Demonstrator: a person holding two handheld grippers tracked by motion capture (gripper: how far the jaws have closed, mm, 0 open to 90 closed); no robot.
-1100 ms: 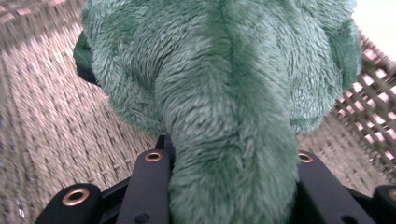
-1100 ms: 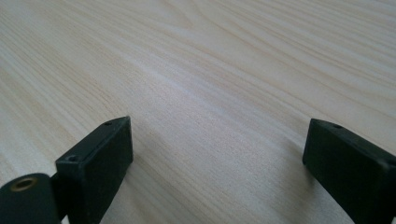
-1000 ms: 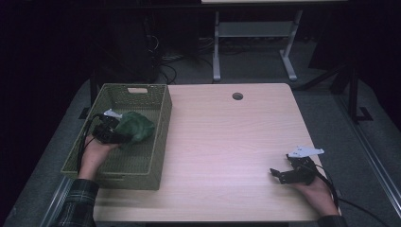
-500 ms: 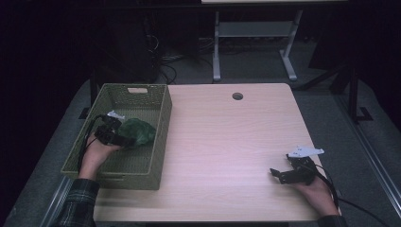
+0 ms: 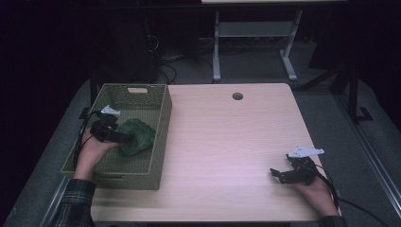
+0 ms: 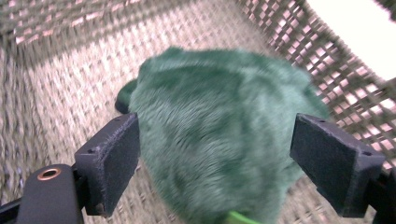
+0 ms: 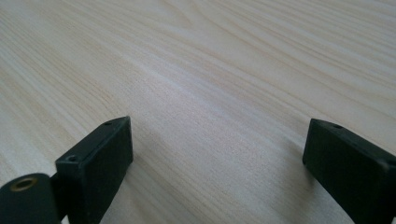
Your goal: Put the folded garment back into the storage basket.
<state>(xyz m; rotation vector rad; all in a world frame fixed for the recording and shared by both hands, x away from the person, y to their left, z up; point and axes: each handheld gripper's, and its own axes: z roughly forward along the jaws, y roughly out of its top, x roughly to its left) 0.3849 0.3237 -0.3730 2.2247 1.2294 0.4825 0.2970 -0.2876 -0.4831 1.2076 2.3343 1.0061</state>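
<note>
inside the green woven basket, the left gripper has just been opening its fingers; they now stand wide with the green plush toy loose between them, resting on the basket floor. the drop looks done. earlier the toy sat higher, clamped. the right gripper rests on the tabletop, fingers spread and empty, unmoved.
</note>
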